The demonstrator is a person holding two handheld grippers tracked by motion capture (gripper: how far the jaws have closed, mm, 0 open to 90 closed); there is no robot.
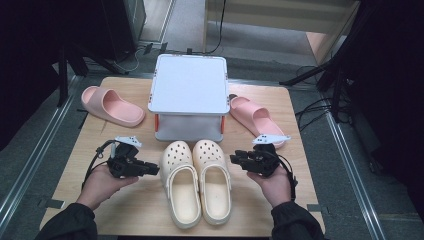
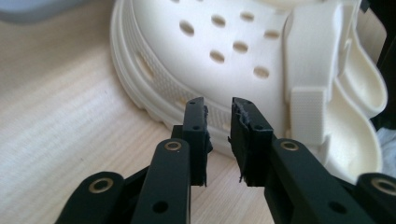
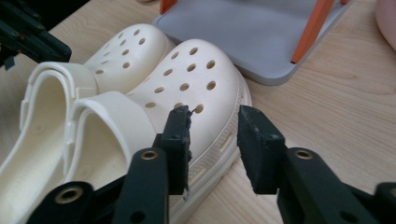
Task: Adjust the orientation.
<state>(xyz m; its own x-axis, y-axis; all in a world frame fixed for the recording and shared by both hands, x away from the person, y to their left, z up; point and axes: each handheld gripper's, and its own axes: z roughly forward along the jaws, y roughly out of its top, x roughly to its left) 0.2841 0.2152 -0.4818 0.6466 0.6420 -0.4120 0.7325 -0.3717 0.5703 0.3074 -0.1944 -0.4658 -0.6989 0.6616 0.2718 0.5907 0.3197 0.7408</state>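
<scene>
- A pair of cream clogs sits side by side at the near middle of the wooden tabletop [image 1: 125,210], toes pointing away toward a white two-tier rack [image 1: 189,95] with orange posts.
- The left claw [image 1: 152,170], held in the person's left hand [image 1: 102,182], hovers just left of the left clog [image 1: 181,187]; its jaws stand slightly apart with nothing between them, tips close to the clog's ribbed sole edge.
- The right claw [image 1: 235,159], in the right hand [image 1: 272,182], sits just right of the right clog [image 1: 214,182]; its jaws are released, gaping beside the sole rim without pressing on it.
- One pink slide [image 1: 111,105] lies at the far left of the tabletop, and another pink slide [image 1: 255,119] lies right of the rack.
</scene>
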